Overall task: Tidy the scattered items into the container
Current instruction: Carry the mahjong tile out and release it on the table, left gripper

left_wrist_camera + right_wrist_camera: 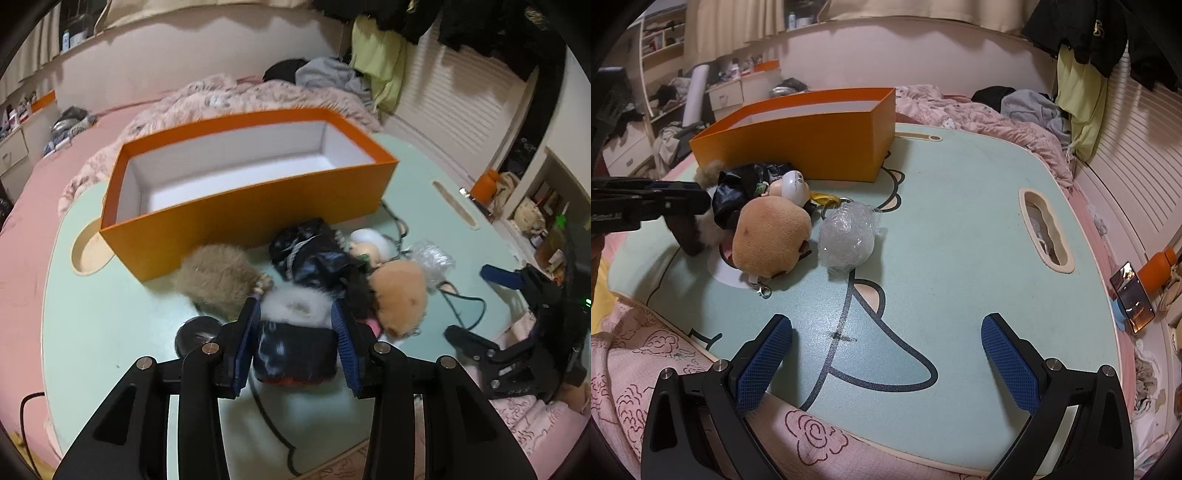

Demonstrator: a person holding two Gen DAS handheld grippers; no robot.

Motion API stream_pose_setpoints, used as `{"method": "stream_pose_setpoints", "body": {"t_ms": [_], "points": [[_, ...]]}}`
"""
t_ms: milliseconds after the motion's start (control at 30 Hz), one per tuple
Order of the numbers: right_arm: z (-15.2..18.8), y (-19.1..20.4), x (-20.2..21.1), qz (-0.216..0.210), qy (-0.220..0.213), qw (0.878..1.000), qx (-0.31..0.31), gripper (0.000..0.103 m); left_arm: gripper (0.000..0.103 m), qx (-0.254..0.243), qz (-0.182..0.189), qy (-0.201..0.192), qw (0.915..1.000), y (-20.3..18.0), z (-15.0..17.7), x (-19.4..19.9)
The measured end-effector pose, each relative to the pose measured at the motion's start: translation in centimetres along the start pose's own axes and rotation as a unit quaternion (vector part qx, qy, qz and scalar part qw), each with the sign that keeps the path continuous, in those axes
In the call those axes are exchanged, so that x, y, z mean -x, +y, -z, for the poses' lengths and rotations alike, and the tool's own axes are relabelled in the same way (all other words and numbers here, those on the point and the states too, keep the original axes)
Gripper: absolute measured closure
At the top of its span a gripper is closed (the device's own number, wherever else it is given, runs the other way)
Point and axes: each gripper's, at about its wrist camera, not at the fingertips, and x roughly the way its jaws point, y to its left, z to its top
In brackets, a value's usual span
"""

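Blue ribbed pads of the left gripper (295, 332) are closed on a black-and-white furry plush toy (295, 343), one pad against each of its flanks, with its white fluffy end poking out past the fingertips. Left of that grip lies a shaggy tan-brown plush (216, 278), touching the near wall of the open orange rectangular cardboard box (251, 218), whose white inside shows no contents. A crumpled glossy black bag (310, 254) sits in front of the box, then a round orange-tan plush (399, 295) and a small white-capped doll head (365, 240) farther right, all bunched together.

From the right wrist view, the right gripper (886, 332) hangs with its blue pads spread wide, nothing between them, above the pale green lap table (960, 206) with a black cartoon outline. A ball of clear crinkled plastic wrap (847, 236) lies just right of the orange-tan plush.

That table rests on a bed with pink sheets (22, 258) and a rumpled pink blanket (997, 125). An orange bottle (1158, 269) stands at the far right, beside white slatted doors (1137, 147).
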Motion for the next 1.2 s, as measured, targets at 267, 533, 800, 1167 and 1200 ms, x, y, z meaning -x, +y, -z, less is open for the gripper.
{"method": "stream_pose_setpoints", "body": {"t_ms": [267,533,800,1167,1200], "points": [[0.0,0.0,0.0,0.0,0.0,1.0,0.0,0.001,0.044,0.051,0.034,-0.028,0.9977,1.6,1.7,2.4],[0.0,0.0,0.0,0.001,0.0,1.0,-0.001,0.001,0.041,0.096,0.009,-0.029,0.9949,4.6,1.1,2.2],[0.0,0.0,0.0,0.001,0.0,1.0,-0.001,0.001,0.041,0.092,0.002,-0.039,0.995,4.9,1.0,2.0],[-0.1,0.0,0.0,0.001,0.0,1.0,-0.001,0.001,0.041,0.121,0.003,-0.028,0.9923,6.6,-2.1,-0.1],[-0.1,0.0,0.0,0.001,0.0,1.0,-0.001,0.001,0.041,0.118,0.001,-0.028,0.9926,6.5,-2.2,-0.1]]}}
